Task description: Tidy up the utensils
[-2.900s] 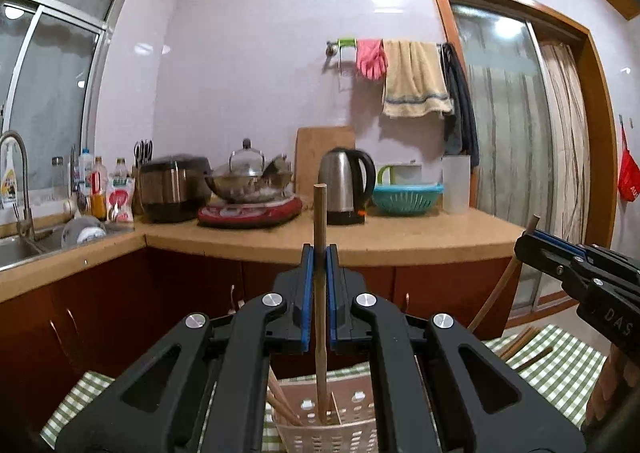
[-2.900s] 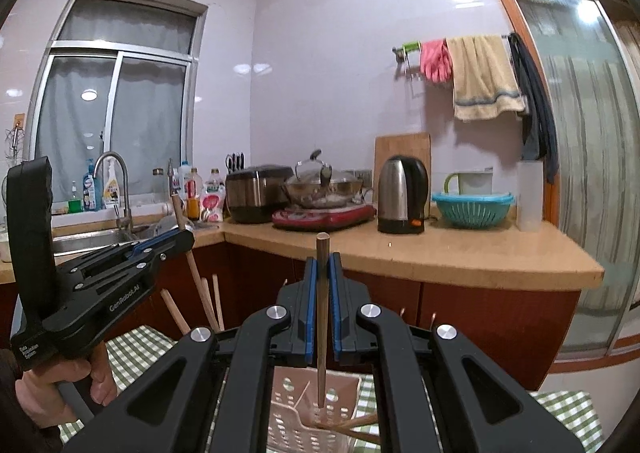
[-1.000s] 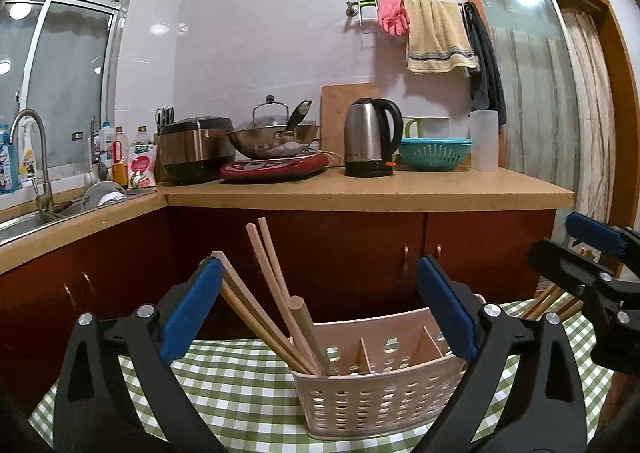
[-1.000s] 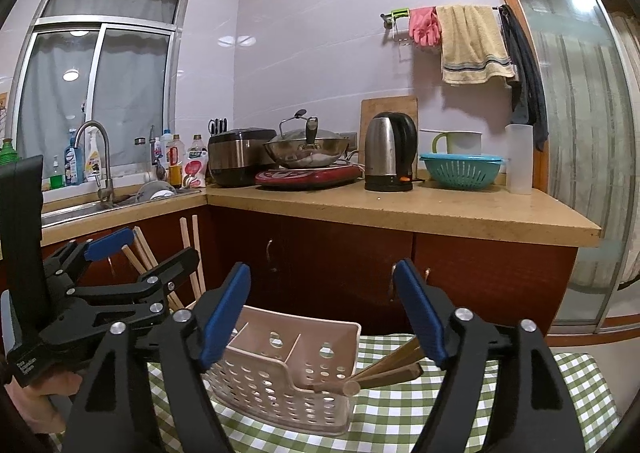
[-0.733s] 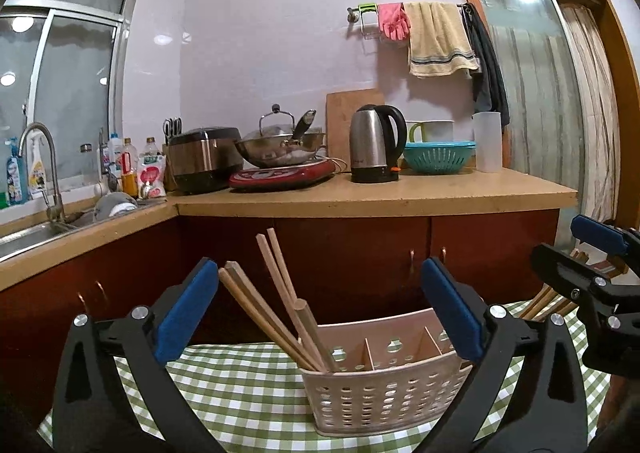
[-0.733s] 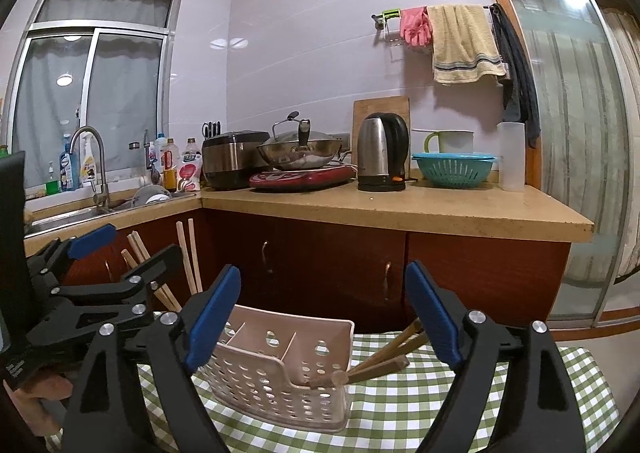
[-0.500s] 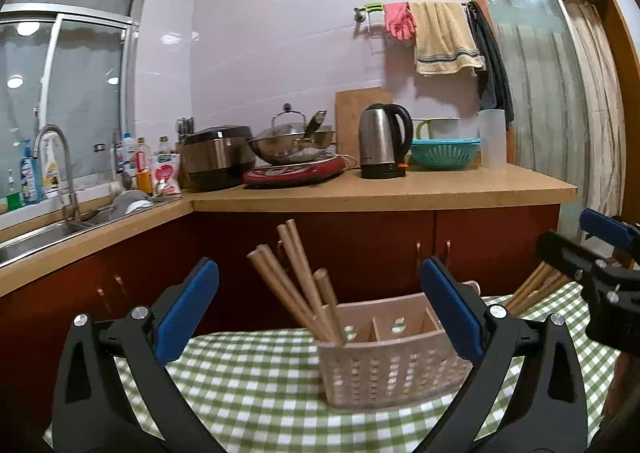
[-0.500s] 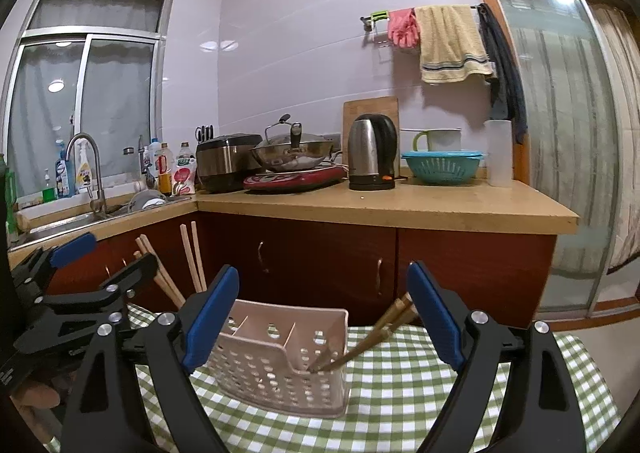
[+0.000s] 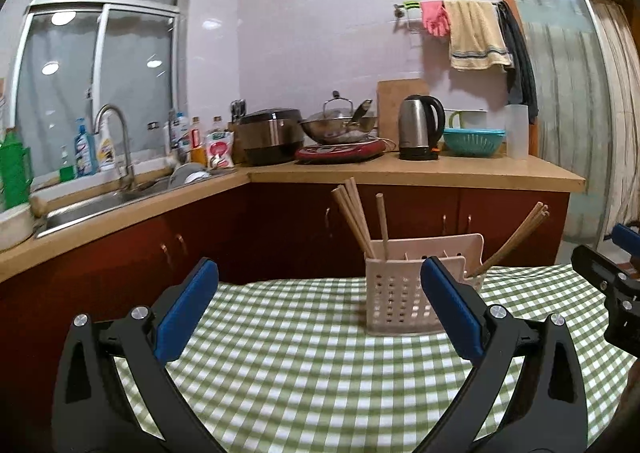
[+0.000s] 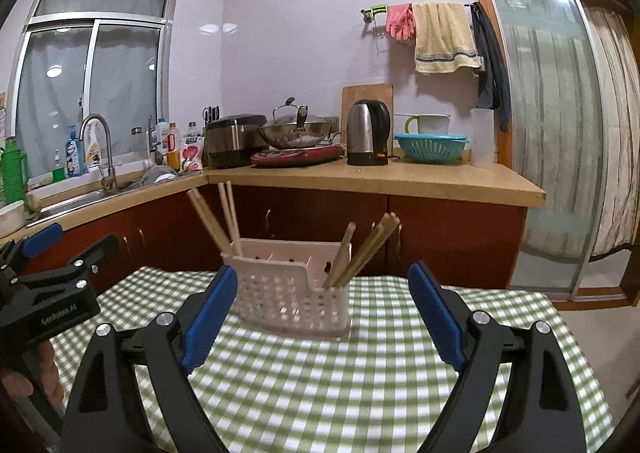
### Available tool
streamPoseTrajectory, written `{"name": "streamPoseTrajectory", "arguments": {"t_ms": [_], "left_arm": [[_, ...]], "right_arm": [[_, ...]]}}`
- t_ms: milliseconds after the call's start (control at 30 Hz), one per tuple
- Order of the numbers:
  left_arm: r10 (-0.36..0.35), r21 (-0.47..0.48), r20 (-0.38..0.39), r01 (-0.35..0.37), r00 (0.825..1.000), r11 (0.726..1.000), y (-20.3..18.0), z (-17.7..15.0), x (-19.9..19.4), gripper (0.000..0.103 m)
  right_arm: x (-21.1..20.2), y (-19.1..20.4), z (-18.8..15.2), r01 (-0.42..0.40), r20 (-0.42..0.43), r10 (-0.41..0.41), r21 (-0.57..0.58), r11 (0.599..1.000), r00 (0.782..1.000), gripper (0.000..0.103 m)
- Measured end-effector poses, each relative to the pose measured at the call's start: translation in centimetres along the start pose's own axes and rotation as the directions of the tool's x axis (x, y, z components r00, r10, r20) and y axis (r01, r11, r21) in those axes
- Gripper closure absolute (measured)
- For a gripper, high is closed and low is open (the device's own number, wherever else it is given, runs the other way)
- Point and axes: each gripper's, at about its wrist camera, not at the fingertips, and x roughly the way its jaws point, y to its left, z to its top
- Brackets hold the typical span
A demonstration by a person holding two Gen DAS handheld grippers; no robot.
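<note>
Our left hand-held gripper (image 9: 318, 307) hangs spread wide and empty, and our right hand-held gripper (image 10: 322, 313) likewise. Ahead of both, the pink utensil basket (image 9: 394, 295) stands on the green-checked counter (image 9: 304, 357), with chopsticks (image 9: 354, 213) leaning out at either end.

On the surface (image 10: 400, 181) along the wall, left of the kettle (image 10: 367, 133), sit a wok (image 10: 294, 133) and rice cooker (image 10: 232, 141); right, a teal colander (image 10: 430, 147).
</note>
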Motion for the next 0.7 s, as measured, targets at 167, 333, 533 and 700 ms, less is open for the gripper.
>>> {"name": "streamPoseTrajectory", "arguments": {"t_ms": [167,333,533,700], "left_arm": [[0.002,-0.006,0.000,-0.002,1.000,1.000,0.7,0.1,-3.1,0.004],[0.002,-0.001,0.024,-0.002,1.000,1.000,1.2,0.5,-6.0,0.004],[0.002,0.000,0.045,-0.002,0.999,1.000,1.4,0.8,-7.7,0.004],[-0.010,-0.003,0.032,0.010,0.999,1.000,1.3,0.6,-8.1,0.004]], "right_arm": [[-3.1,0.4,0.0,0.000,0.002,0.000,-0.005,1.000,1.000,0.018],[-5.5,0.7,0.2,0.005,0.026,-0.005,-0.009,1.000,1.000,0.018],[-7.0,0.8,0.6,0.008,0.047,-0.007,-0.015,1.000,0.999,0.018],[-7.8,0.9,0.4,0.010,0.056,-0.009,-0.020,1.000,0.998,0.018]]}}
